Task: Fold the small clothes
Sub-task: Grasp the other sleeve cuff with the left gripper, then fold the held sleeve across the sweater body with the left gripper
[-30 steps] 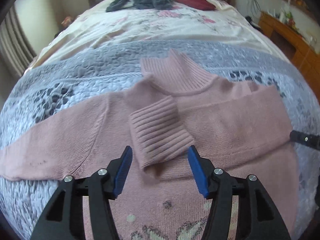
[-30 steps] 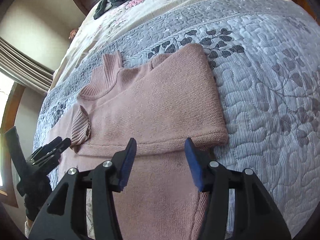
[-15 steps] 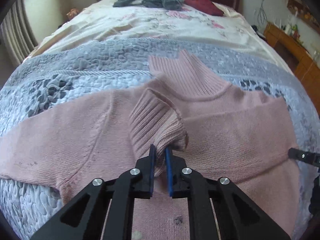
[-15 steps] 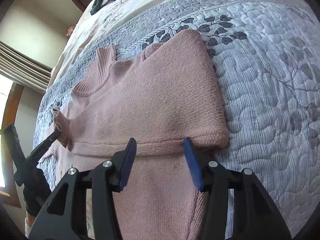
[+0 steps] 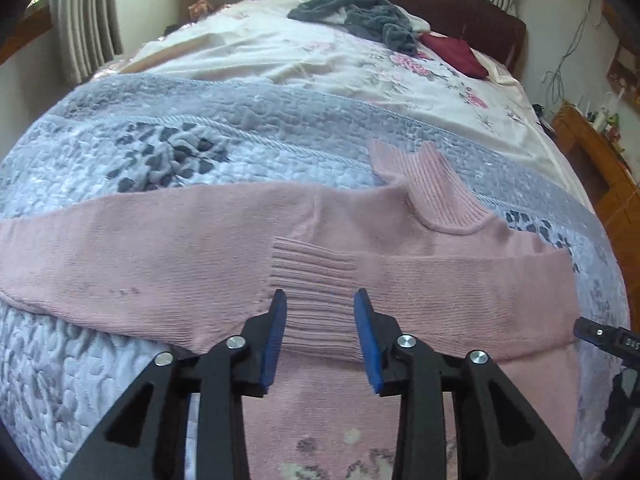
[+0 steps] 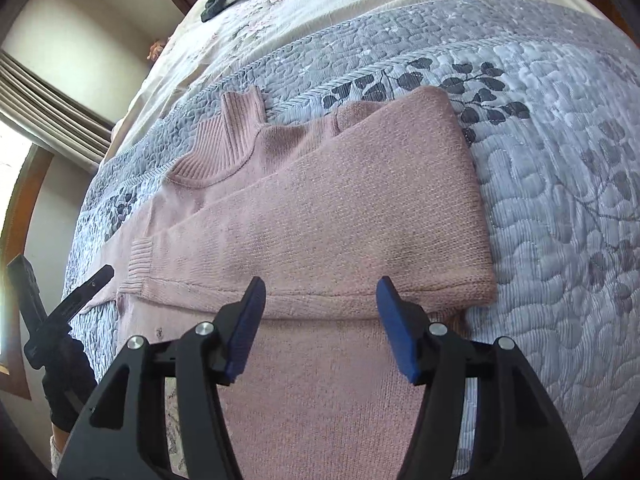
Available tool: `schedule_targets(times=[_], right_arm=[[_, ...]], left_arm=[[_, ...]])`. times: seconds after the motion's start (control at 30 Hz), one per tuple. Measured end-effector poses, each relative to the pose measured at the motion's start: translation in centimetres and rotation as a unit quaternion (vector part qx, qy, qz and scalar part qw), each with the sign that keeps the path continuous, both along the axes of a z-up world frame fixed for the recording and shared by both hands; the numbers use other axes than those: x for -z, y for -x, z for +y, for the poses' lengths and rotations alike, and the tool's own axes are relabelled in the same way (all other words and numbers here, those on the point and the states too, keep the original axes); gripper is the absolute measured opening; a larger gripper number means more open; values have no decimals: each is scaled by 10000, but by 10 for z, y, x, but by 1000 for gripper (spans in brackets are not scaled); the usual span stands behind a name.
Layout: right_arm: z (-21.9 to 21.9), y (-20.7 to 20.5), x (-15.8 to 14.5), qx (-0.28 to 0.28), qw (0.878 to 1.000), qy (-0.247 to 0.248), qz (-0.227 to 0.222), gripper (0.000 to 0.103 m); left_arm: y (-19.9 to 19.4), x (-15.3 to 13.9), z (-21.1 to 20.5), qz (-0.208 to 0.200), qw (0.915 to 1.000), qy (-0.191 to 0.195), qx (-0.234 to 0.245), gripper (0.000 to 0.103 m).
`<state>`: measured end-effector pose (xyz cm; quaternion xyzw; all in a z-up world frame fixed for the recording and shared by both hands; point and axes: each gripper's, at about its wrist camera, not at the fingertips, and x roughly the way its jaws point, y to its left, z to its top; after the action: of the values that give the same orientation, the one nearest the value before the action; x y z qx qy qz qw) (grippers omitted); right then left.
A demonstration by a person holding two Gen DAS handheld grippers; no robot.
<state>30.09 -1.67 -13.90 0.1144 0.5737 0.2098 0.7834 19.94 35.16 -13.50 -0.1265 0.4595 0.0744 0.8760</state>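
A pink turtleneck sweater (image 5: 400,248) lies flat on the grey quilted bedspread (image 5: 200,128), collar pointing away. One sleeve is folded across the chest, and its ribbed cuff (image 5: 316,280) lies flat in the middle. My left gripper (image 5: 320,308) is open, its blue pads on either side of that cuff, holding nothing. The other sleeve (image 5: 100,248) stretches out to the left. In the right wrist view the sweater (image 6: 340,220) shows its folded sleeve. My right gripper (image 6: 320,296) is open just above the sleeve's lower edge. The left gripper (image 6: 80,292) shows at the left edge there.
A dark grey garment (image 5: 360,16) and a dark red one (image 5: 456,52) lie near the headboard on the floral sheet (image 5: 320,68). A wooden cabinet (image 5: 600,160) stands right of the bed. Curtains (image 5: 88,24) hang at the left.
My left gripper, shut on the ribbed cuff half a second ago, has drawn it leftward, laid it flat and opened. My right gripper has stayed open and barely moved.
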Motion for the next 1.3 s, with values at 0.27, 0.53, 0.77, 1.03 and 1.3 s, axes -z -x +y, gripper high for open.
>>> schedule_targets(times=[0.27, 0.53, 0.77, 1.03, 1.3], right_arm=[[10, 0, 30, -98, 9993, 348, 95, 58], [26, 33, -17, -334, 9986, 342, -237, 61], [80, 85, -16, -1106, 9926, 450, -214, 64], [133, 100, 12, -1446, 9872, 665, -56, 64], [142, 96, 26, -1350, 9882, 724, -15, 65]], left_arm=[[-15, 50, -5, 443, 9987, 168, 185, 36], [40, 9, 59, -13, 9967, 753, -293, 48], [118, 14, 182, 93, 9879, 729, -1364, 49], [167, 22, 303, -519, 9562, 1572, -2415, 48], [168, 37, 378, -1139, 9198, 2239, -3015, 44]])
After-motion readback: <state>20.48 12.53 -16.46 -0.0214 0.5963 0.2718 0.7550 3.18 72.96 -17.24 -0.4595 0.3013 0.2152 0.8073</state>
